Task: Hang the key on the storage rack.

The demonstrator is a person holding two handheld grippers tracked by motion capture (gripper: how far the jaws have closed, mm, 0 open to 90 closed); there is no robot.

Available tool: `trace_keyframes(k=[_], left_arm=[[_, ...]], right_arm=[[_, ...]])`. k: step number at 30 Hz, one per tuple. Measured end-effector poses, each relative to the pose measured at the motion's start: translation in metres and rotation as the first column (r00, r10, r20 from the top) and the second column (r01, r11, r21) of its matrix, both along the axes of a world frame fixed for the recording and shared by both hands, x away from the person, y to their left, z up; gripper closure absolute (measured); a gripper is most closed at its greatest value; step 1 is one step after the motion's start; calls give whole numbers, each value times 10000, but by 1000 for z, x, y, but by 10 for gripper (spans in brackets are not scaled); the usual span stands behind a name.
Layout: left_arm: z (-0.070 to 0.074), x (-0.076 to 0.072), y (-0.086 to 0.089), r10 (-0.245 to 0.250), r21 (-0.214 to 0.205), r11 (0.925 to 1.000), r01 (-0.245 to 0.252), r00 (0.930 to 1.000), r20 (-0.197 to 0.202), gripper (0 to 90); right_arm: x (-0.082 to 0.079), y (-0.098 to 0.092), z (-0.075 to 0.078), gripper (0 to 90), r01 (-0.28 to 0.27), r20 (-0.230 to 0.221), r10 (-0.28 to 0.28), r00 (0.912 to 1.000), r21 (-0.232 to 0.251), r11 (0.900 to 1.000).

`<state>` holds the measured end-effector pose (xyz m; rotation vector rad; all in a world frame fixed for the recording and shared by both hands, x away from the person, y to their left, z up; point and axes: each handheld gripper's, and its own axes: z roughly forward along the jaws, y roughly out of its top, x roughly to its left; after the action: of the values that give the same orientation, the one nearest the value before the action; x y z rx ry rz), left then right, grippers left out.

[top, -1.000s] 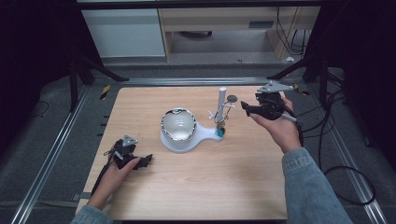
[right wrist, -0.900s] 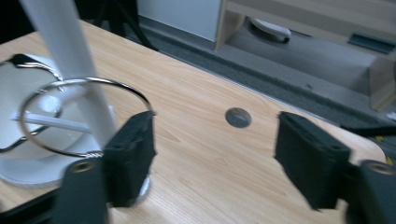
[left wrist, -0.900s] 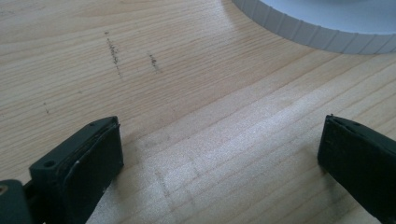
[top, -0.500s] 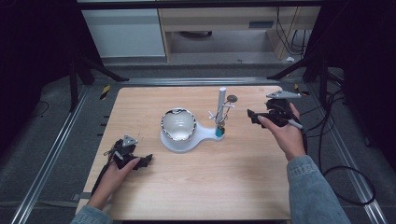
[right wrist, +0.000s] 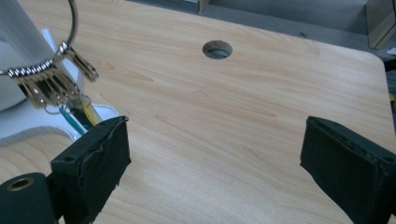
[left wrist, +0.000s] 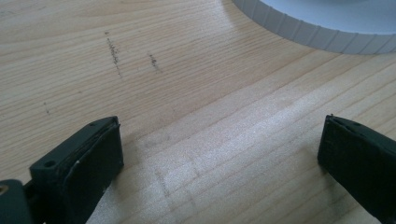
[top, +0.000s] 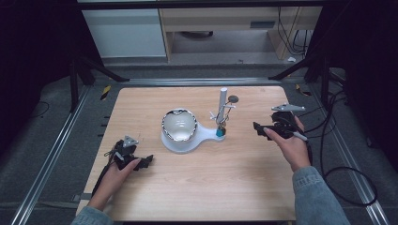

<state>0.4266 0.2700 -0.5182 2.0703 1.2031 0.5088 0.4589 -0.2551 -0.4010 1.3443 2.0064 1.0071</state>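
- right claw [top: 261, 127] just spread its jaws wide, nothing between them; sits near the white stand with hanging keys [top: 220, 112]
- left claw [top: 141, 161] released too, over the light wooden table [top: 211, 187]

Left gripper [top: 141, 162] and right gripper [top: 261, 127]: jaws apart.

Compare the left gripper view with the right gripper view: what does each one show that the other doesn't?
Left gripper view: the ribbed edge of the white base and dark scuff marks on the wood. Right gripper view: a ring of brass keys hanging by the white post, and a round hole in the table. Both: that gripper's own black jaws standing open, nothing between them, over the wooden table.
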Motion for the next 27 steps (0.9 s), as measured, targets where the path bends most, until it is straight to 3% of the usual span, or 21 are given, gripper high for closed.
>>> trace_keyframes(k=[12, 19, 27], left_arm=[[0, 0, 0, 4, -1, 10000, -4, 10000, -1, 0], [0, 0, 0, -5, -7, 10000, 5, 10000, -6, 0], [0, 0, 0, -7, -8, 10000, 7, 10000, -6, 0]], right_arm=[[-10, -4, -25, 95, -79, -449, 74, 9990, -108, 9999], [-17, -3, -45, 101, -251, -1039, 217, 9943, -312, 9992], [-18, 2, -60, 113, -478, -1421, 413, 9890, -425, 9980]])
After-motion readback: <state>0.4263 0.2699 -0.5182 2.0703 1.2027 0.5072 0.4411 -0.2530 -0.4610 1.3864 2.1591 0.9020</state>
